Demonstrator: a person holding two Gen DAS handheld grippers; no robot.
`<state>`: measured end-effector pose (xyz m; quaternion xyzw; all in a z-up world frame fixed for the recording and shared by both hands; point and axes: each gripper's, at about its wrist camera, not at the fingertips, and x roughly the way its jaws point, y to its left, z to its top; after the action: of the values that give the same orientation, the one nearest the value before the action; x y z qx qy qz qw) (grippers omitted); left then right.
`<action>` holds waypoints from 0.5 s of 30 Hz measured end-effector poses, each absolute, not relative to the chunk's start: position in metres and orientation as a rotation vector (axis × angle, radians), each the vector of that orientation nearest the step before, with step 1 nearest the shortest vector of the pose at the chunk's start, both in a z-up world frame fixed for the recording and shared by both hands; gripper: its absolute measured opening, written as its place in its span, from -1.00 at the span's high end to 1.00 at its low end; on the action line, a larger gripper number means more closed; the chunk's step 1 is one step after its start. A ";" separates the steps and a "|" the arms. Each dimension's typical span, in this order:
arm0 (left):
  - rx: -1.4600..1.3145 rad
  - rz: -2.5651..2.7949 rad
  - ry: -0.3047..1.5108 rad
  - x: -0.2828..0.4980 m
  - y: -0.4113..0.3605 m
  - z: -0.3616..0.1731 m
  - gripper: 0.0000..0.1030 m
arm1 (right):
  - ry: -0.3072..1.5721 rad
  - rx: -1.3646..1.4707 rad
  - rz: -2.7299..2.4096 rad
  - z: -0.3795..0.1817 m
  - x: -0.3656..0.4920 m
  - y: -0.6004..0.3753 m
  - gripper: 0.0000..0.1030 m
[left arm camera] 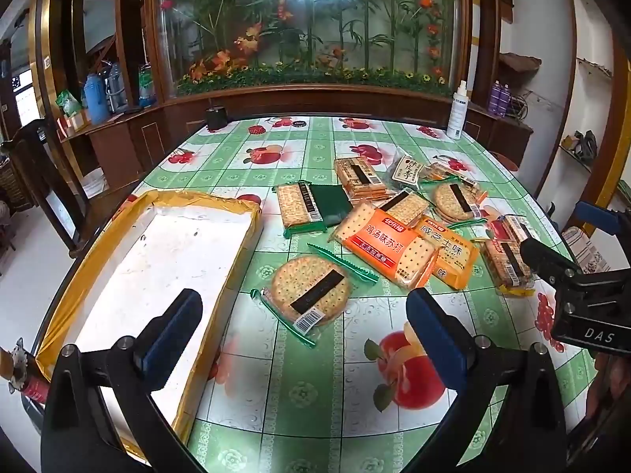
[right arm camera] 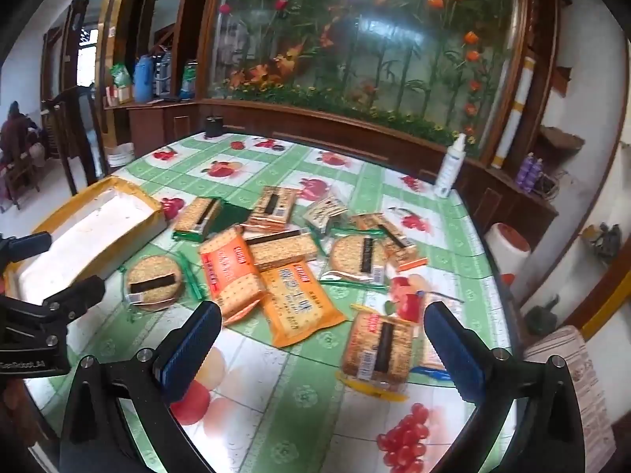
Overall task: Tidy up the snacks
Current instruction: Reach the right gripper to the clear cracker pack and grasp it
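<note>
Nothing's packed yet, so I'm at the very start: picking the first snack. Over at 9 o'clock the box point(left arm camera: 165, 260) sits empty on the surface point(left arm camera: 315, 394). My left gripper point(left arm camera: 303, 339) is wide, holding nothing, with the round cracker pack point(left arm camera: 311, 289) dead ahead at 12. The other packs are scattered from 12 to 2 o'clock. My right gripper point(right arm camera: 321, 349) is wide and empty too, with the yellow-edged cracker pack point(right arm camera: 376, 349) between its fingers. Next I reckon: drop, squeeze, carry left.

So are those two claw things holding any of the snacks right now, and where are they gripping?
Nothing is held. The left gripper and the right gripper are both open above the table, with no cracker packet between their pads.
</note>
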<state>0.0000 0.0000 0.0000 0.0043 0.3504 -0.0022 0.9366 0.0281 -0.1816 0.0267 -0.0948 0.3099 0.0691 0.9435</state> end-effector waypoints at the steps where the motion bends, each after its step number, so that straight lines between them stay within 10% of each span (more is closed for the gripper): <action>1: 0.011 -0.004 0.716 0.000 0.000 0.000 -1.00 | 0.631 -0.199 0.130 0.027 0.028 -0.181 -1.00; 15: 0.003 0.026 0.719 -0.003 0.007 -0.004 -1.00 | 0.637 -0.192 0.125 0.024 0.028 -0.187 -1.00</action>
<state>-0.0030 0.0069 -0.0036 0.0015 0.3518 0.0128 0.9360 0.0284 -0.1865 0.0238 -0.0940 0.3123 0.0615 0.9433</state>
